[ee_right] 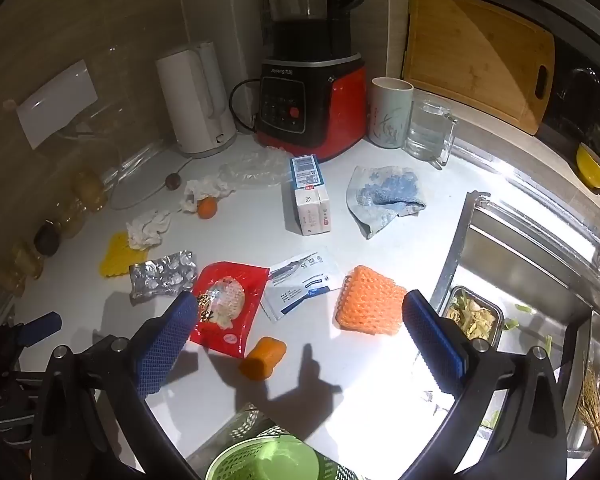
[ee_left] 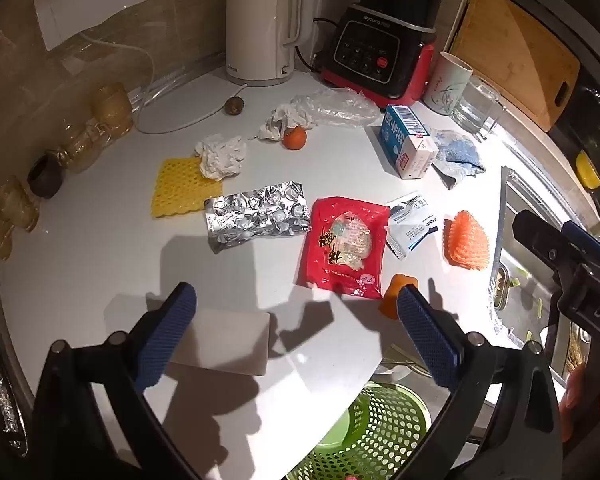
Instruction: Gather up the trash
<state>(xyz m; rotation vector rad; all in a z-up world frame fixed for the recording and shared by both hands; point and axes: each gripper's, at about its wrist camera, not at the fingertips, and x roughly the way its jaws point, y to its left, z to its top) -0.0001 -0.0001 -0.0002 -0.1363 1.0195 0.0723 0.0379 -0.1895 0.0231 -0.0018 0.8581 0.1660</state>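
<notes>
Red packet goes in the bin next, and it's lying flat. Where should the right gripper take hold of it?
Probably the near crimped edge of the red packet, approached steeply from above: it lies flat, its middle bulges, and that edge sits just ahead of the open right gripper.

two foam nets (ee_right: 370,306), two tissues (ee_left: 221,156)

White counter (ee_left: 100,264) bearing, at centre of the left-wrist frame, a red packet (ee_left: 344,248) flanked by a foil blister sheet (ee_left: 256,220) and a white sachet (ee_left: 410,222); yellow foam net (ee_left: 180,192) at left, kettle (ee_left: 260,24) and blender (ee_left: 380,52) along the top.
</notes>
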